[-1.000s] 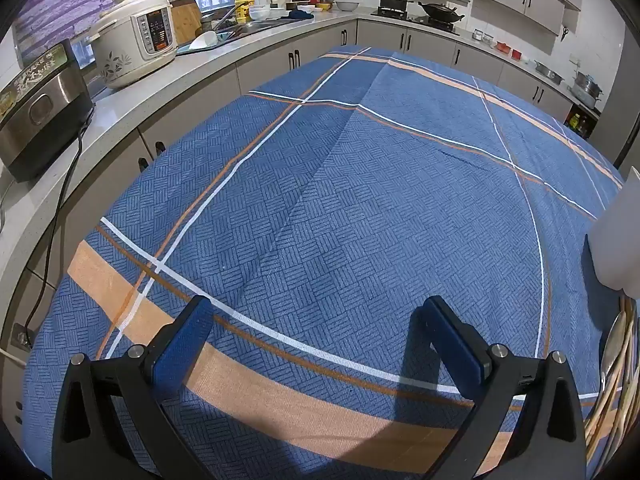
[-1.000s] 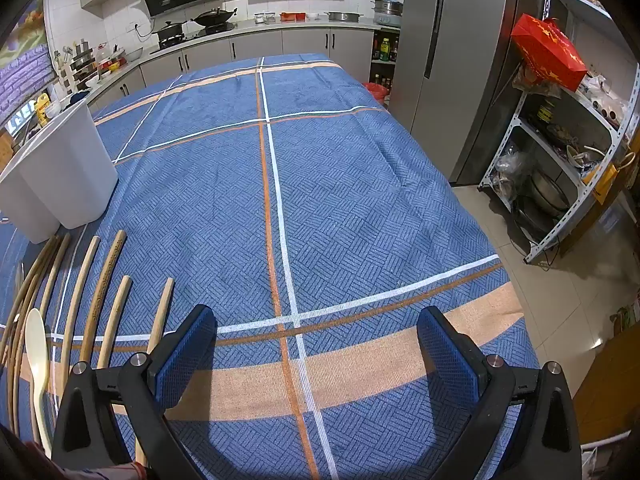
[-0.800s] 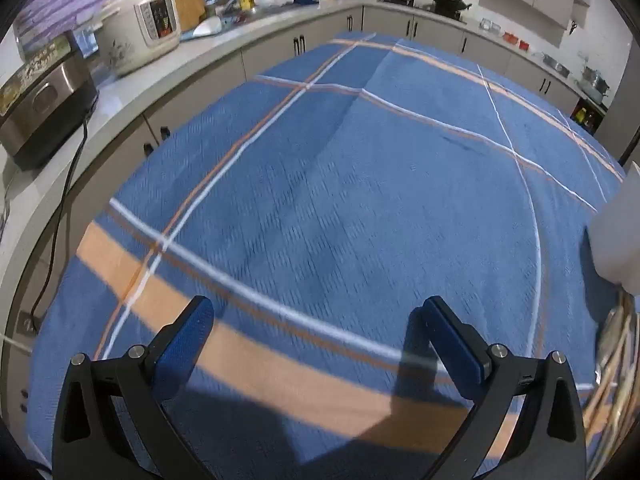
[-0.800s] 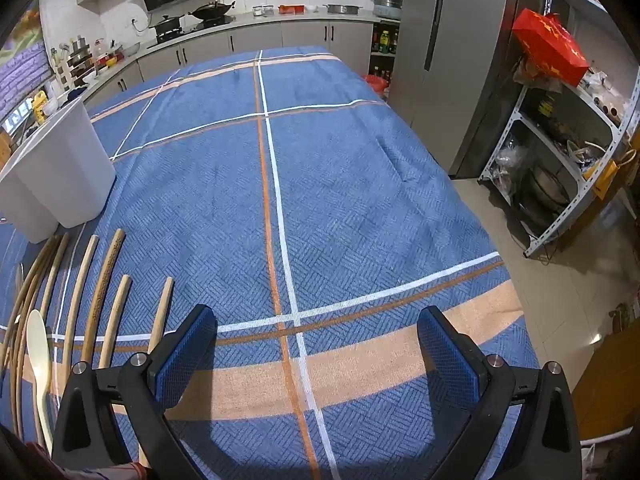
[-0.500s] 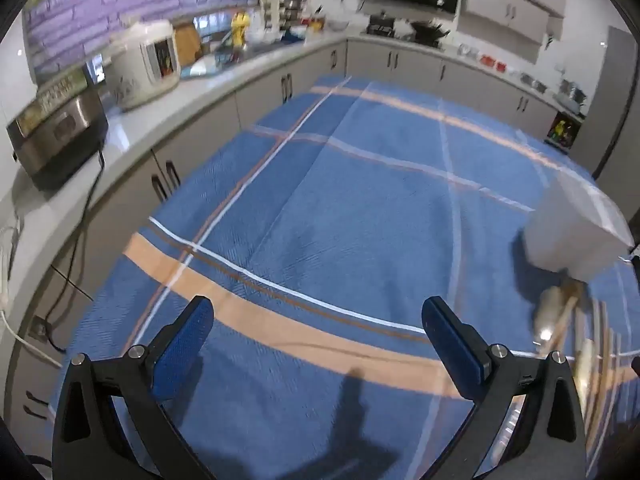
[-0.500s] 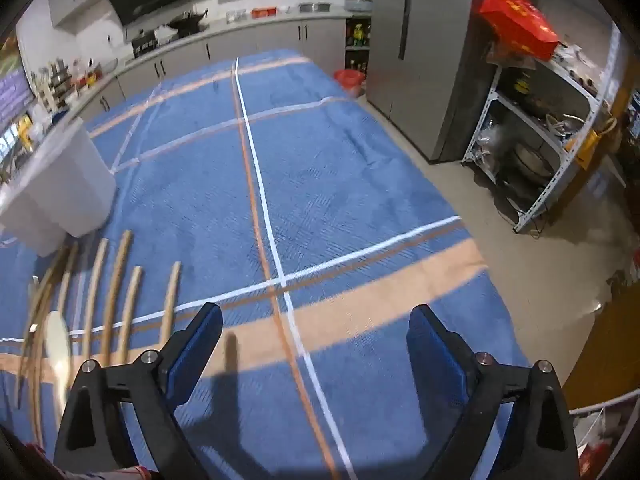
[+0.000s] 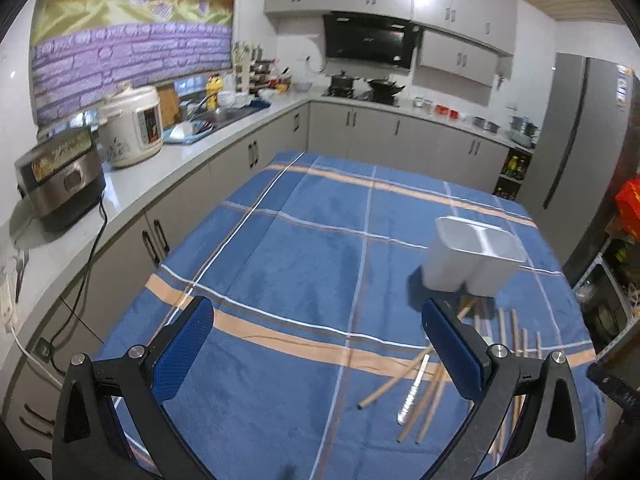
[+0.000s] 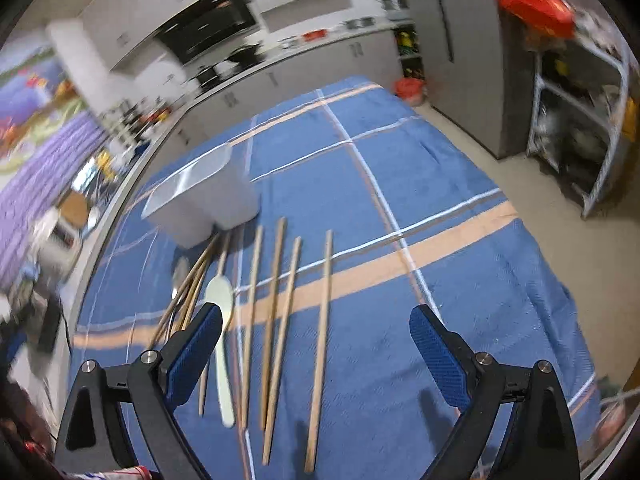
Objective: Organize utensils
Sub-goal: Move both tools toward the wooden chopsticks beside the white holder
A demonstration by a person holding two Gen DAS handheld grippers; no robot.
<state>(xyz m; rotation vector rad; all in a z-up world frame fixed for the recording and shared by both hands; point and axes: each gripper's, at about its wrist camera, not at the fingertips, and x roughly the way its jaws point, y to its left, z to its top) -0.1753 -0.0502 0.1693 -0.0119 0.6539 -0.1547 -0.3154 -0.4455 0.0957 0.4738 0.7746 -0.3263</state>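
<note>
A white two-compartment holder (image 7: 474,256) (image 8: 202,204) stands upright on the blue plaid tablecloth (image 7: 304,264). Several wooden chopsticks (image 8: 276,304) (image 7: 424,392) lie side by side in front of it, with a pale spoon (image 8: 222,328) and a metal utensil (image 7: 412,394) among them. My left gripper (image 7: 316,336) hovers open above bare cloth, left of the utensils. High over the chopsticks, my right gripper (image 8: 316,336) is open too, and nothing sits between its fingers.
A counter (image 7: 132,176) with a rice cooker (image 7: 132,124) and another appliance (image 7: 60,178) runs along the table's left side. A fridge (image 7: 580,148) and a metal shelf rack (image 8: 580,128) stand to the right, with floor (image 8: 532,200) between.
Both grippers rose well above the table and tilted up, so the holder and the whole row of utensils came into view. Both stayed open.
</note>
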